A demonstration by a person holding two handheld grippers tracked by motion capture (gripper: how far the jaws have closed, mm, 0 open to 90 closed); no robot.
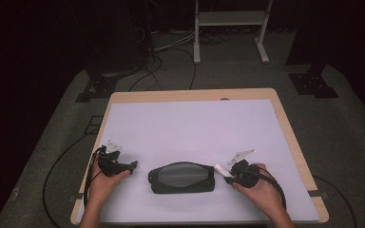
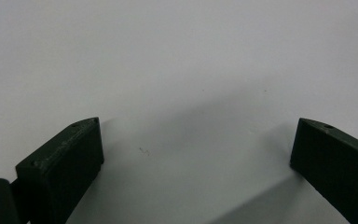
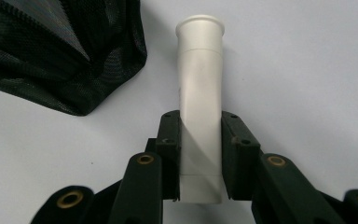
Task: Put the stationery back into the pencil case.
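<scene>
Right gripper [image 3: 200, 140] clamps tube [image 3: 199, 88], cap forward beside pouch [image 3: 60, 51], likely for insertion. Left gripper [image 2: 196, 154] released, idle.

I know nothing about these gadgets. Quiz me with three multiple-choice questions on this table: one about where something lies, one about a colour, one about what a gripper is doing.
1. Where does the black mesh pouch lie?
A. Between the two grippers
B. At the table's far edge
C. On the floor

2. What colour is the tube in the right gripper?
A. Red
B. White
C. Blue

3. What is the left gripper doing?
A. Clamping the pouch
B. Holding a tube
C. Standing open, holding nothing

Answers:
1 A, the high view shows the pouch on the white sheet between both hands.
2 B, the right gripper view shows a white tube clamped between its jaws.
3 C, the left gripper view shows its jaws wide apart over bare sheet.
</scene>
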